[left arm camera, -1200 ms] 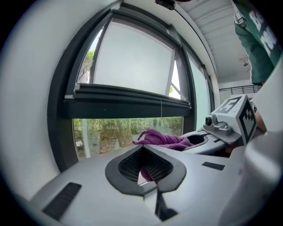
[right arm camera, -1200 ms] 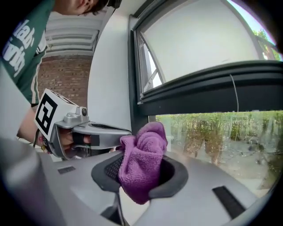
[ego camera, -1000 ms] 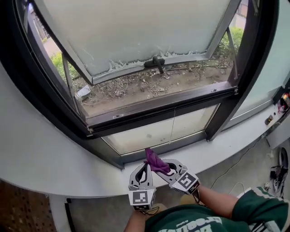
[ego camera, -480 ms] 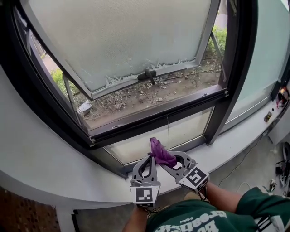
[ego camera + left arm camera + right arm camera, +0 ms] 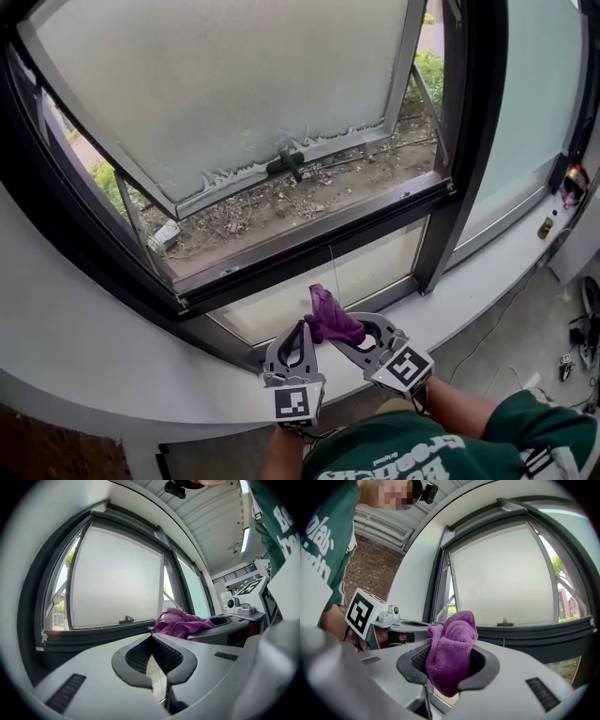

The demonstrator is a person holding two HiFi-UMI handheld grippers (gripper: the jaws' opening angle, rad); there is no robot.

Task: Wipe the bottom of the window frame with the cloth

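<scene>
Jaws on your right gripper [image 5: 449,663] are squeezed tight on the purple cloth [image 5: 451,648], and a bunch of it pokes up past the tips. Your left gripper [image 5: 151,636] has its tips pressed together with nothing in them, just beside the cloth. Both hang over the front edge of the white sill [image 5: 473,298]. Farther out is the dark bottom rail of the window frame [image 5: 309,241], well apart from the cloth. The cloth looks soft, light and floppy. Hold its bunched middle and leave a fat wad sticking out to rub with.
</scene>
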